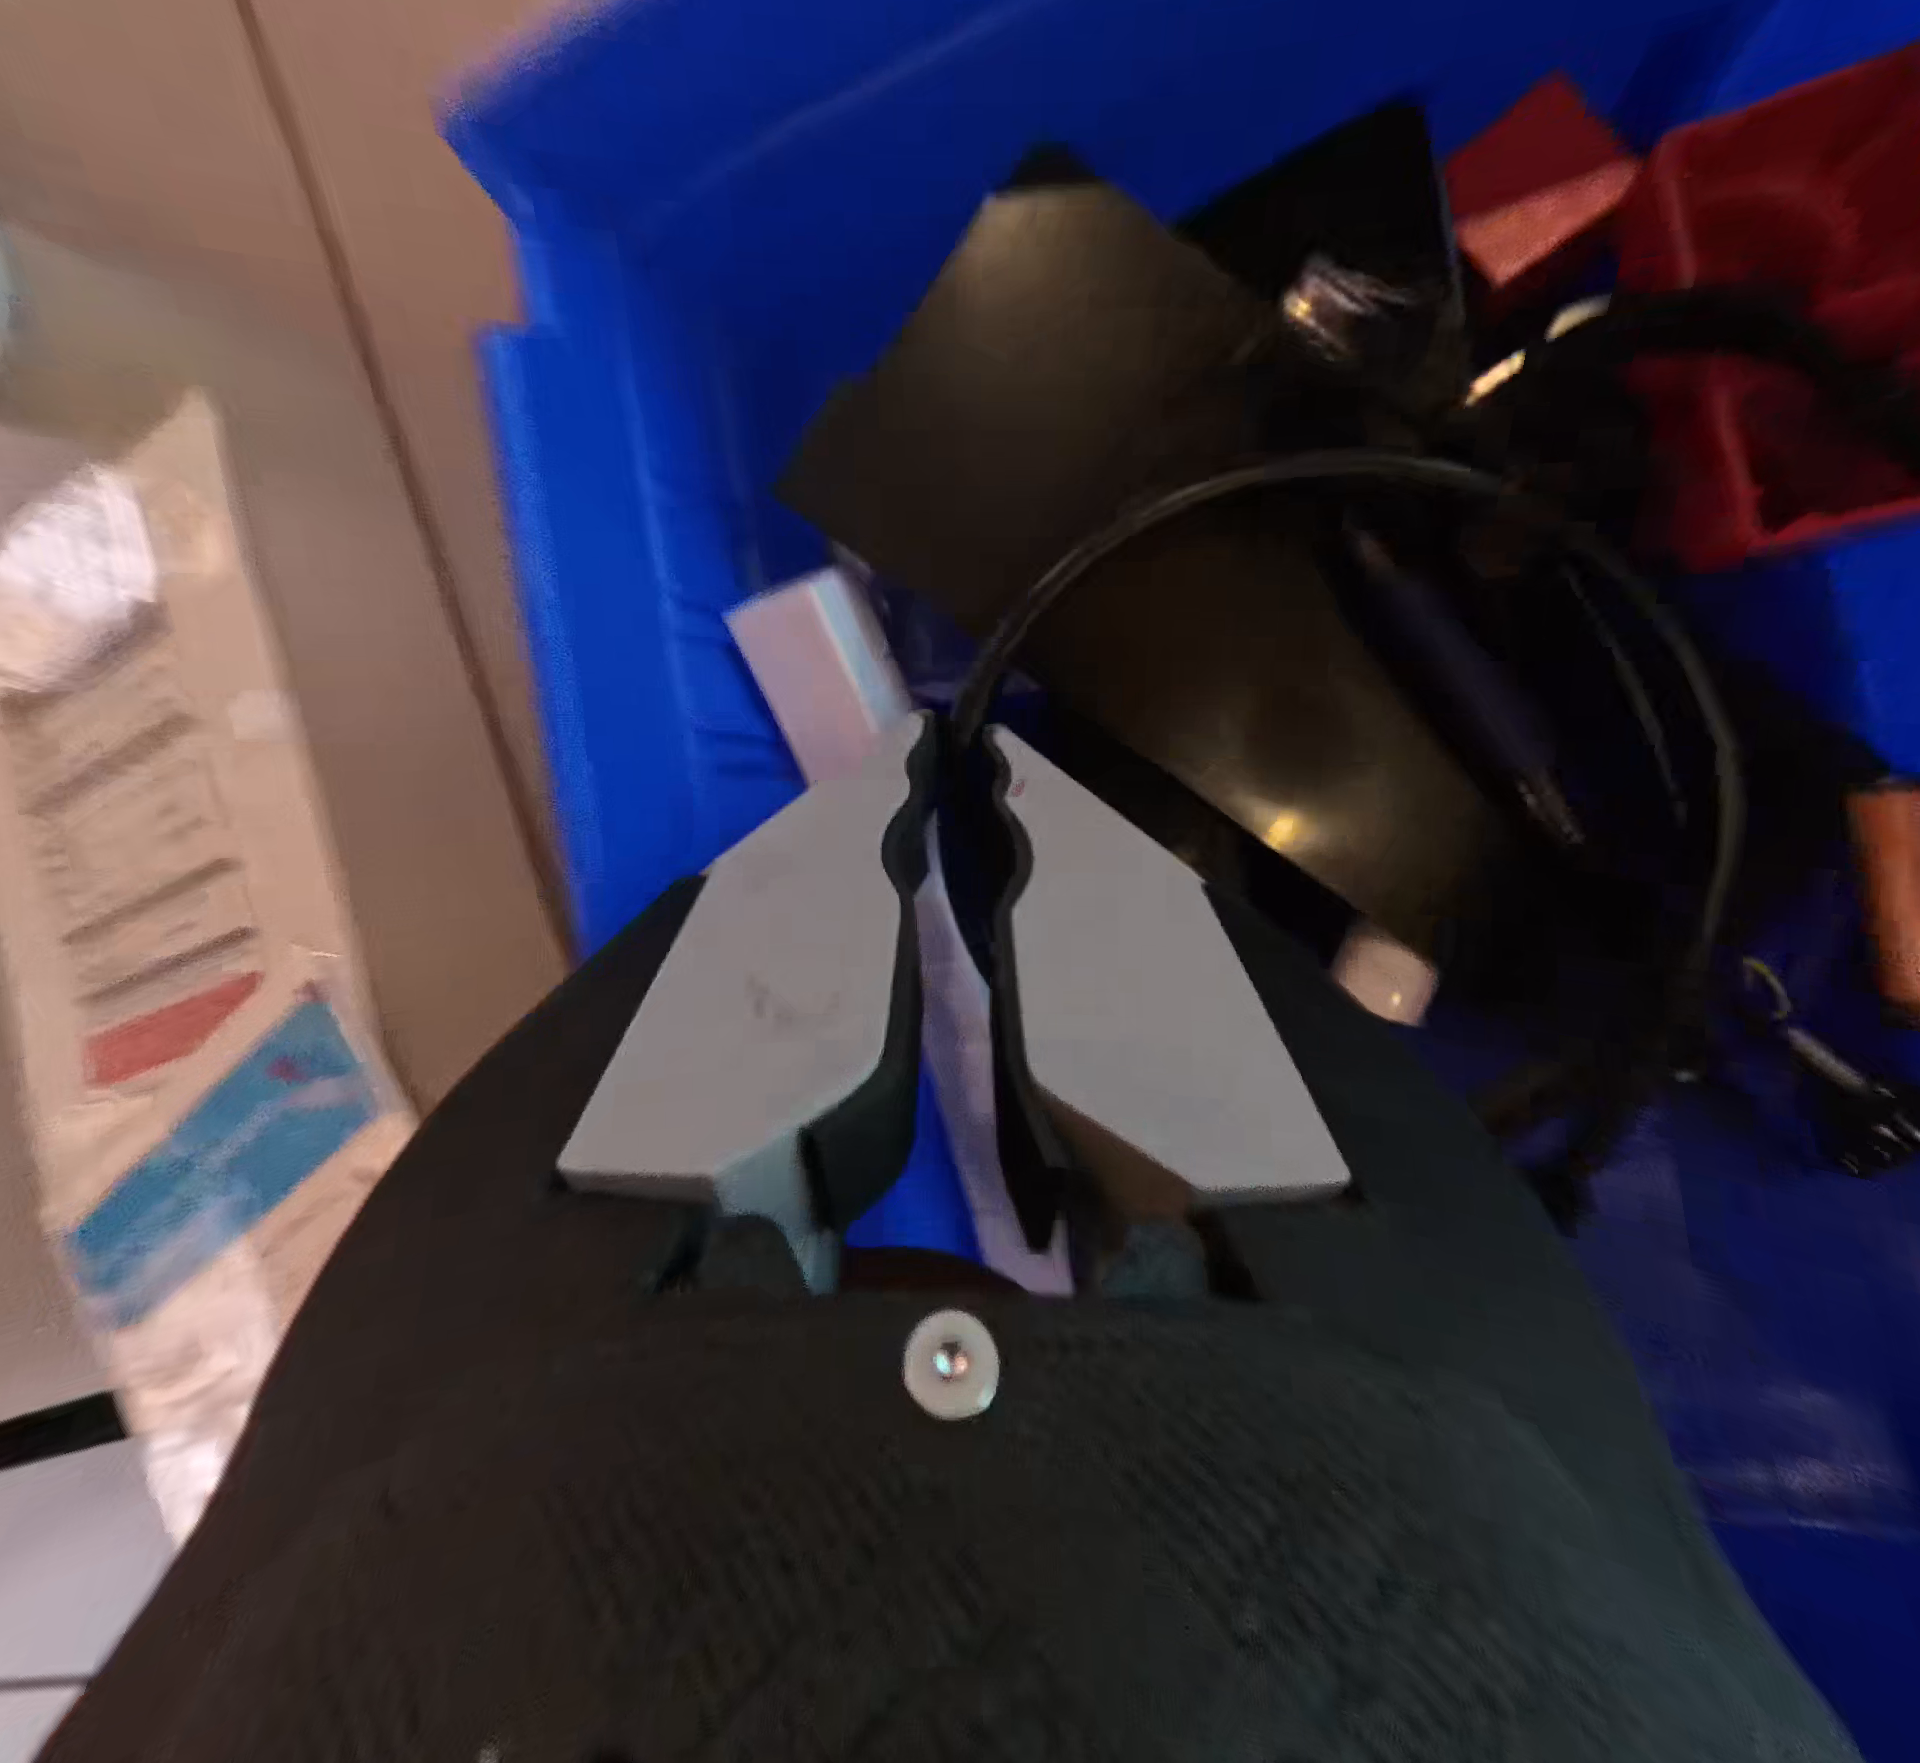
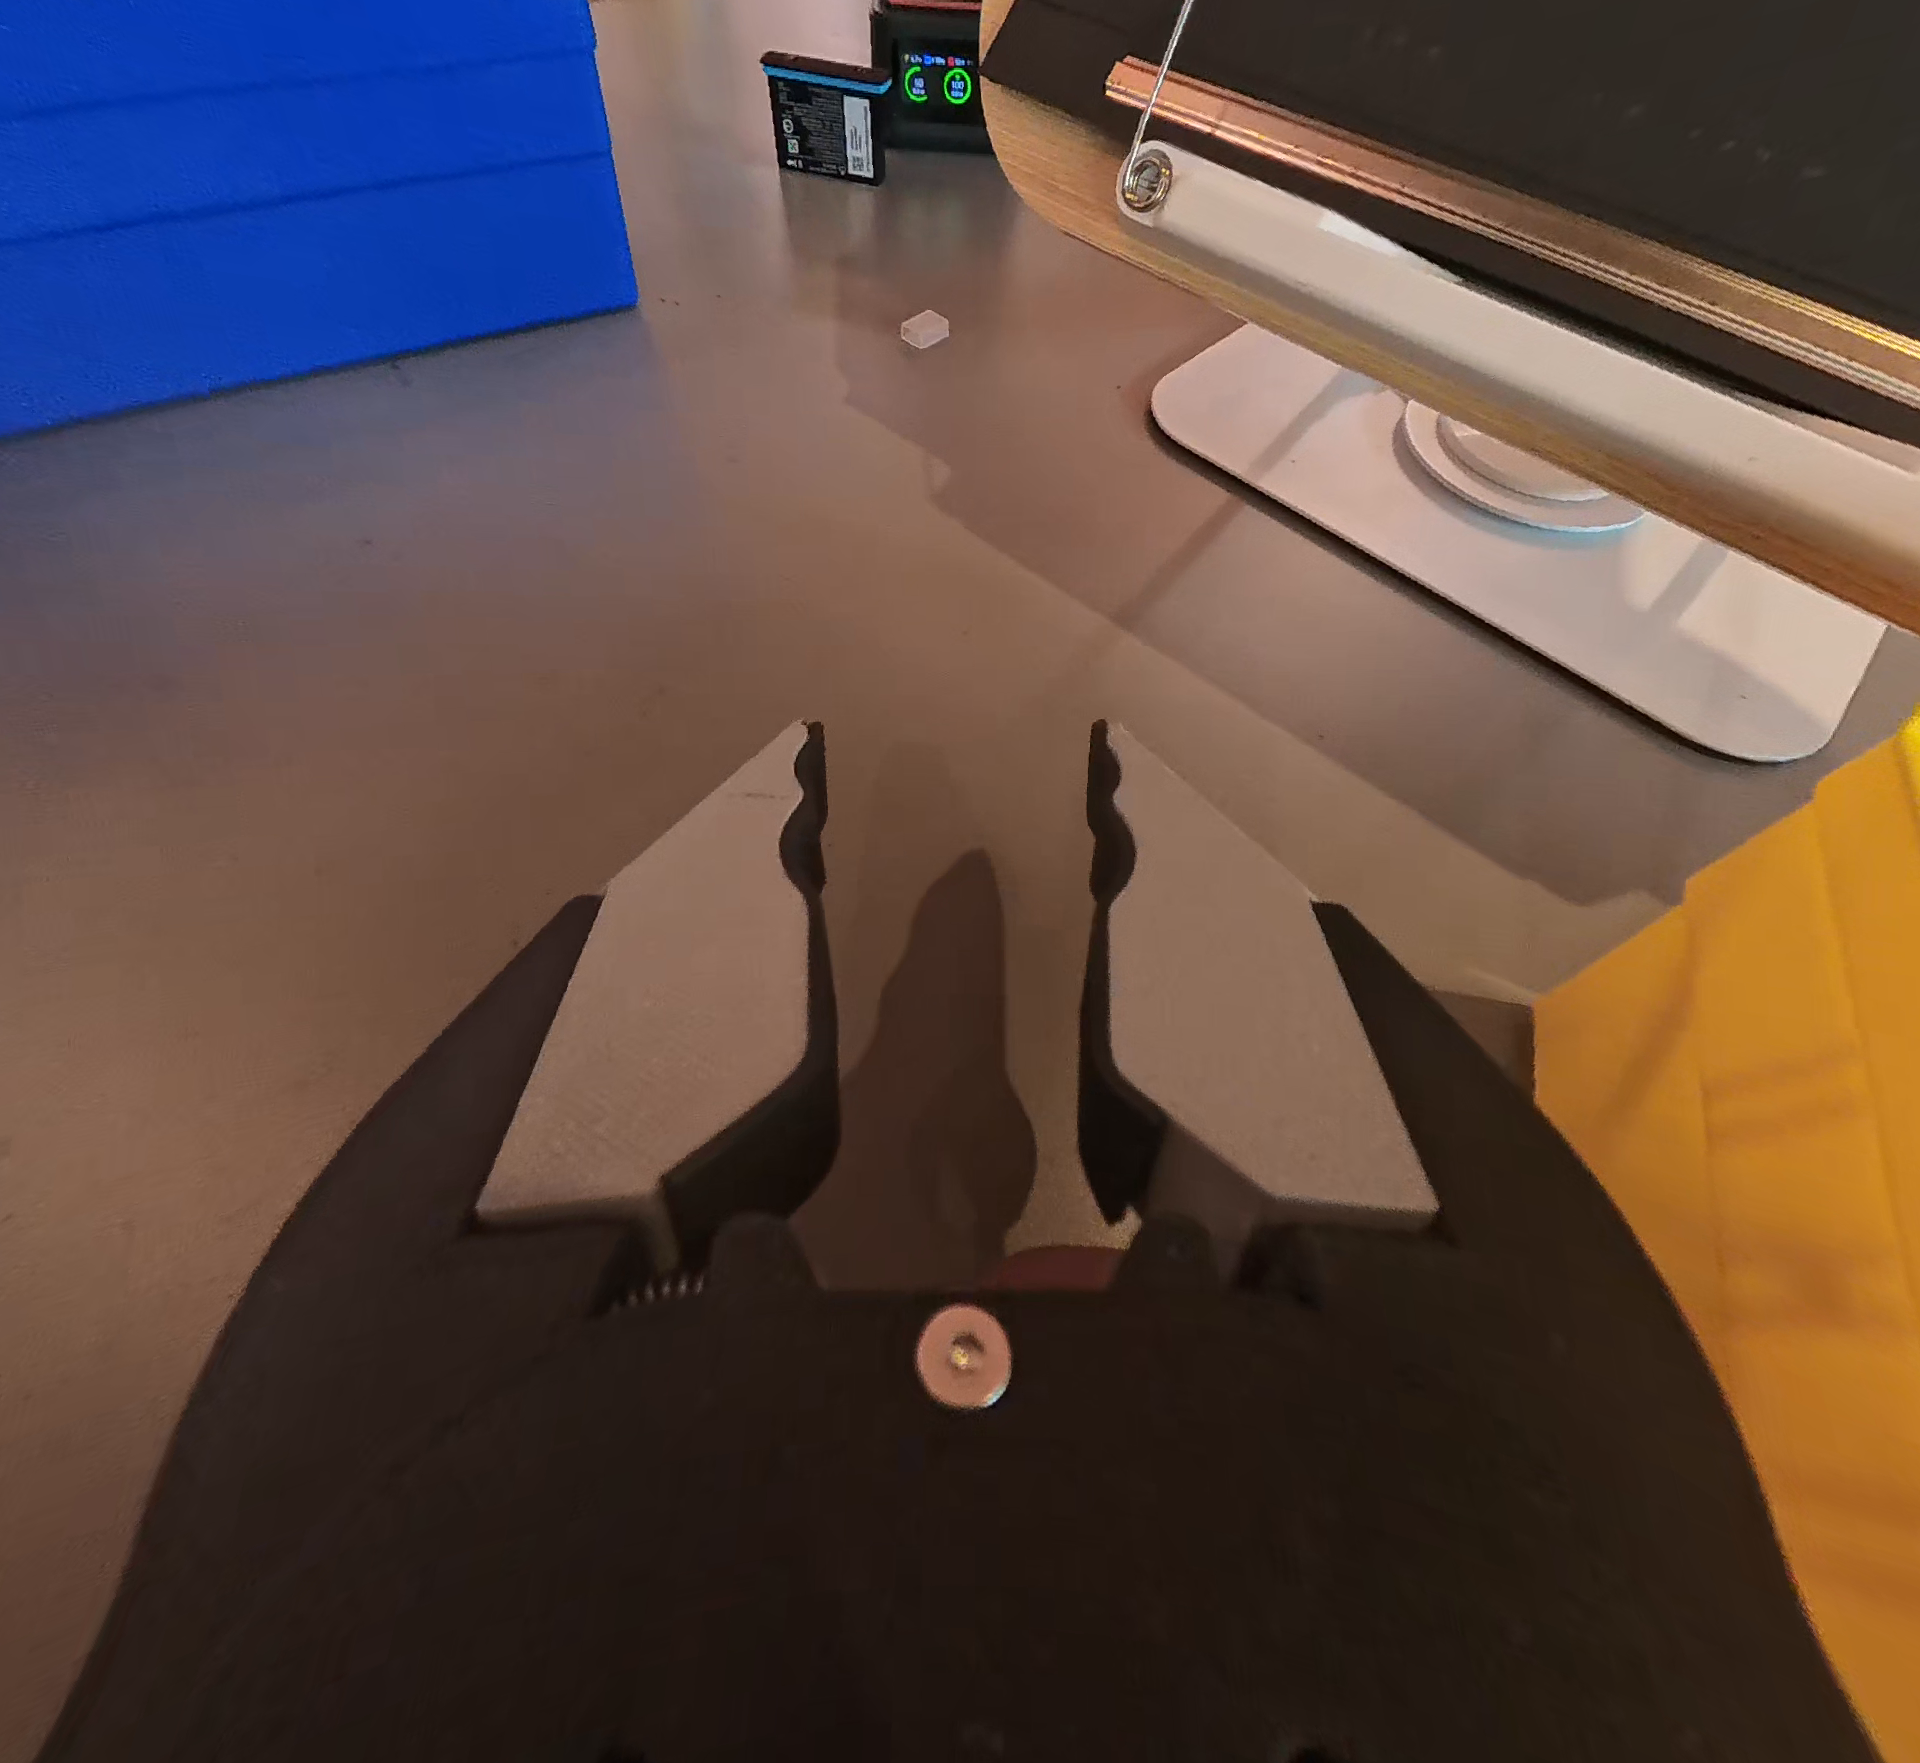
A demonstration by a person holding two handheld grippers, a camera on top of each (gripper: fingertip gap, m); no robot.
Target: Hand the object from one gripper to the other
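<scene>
Closest to the lens, the left gripper [image 1: 956, 757] has its tips pinched together on a thin black cable [image 1: 1226, 487], inside the blue bin [image 1: 644, 425] near its left wall. That cable arcs up from the tips and curls right into a tangle of dark clutter; a white block [image 1: 821, 664] lies against the left wall and red boxes [image 1: 1766, 311] sit toward the right corner. The view is blurred, so how deep the cable sits between the pads is unclear.

Over on the table [image 2: 416, 674], the right gripper [image 2: 956, 747] hangs with its jaws apart and nothing between them, well away from the cable. At the table's far left stands the blue bin; a black battery [image 2: 826, 118] sits farther back, and a monitor foot [image 2: 1538, 550] on the right.

Risks: the cable could snag on the clutter and slip through the narrow pinch, or drag other items out. A limp loop may also swing, leaving the right jaws little to close on.
</scene>
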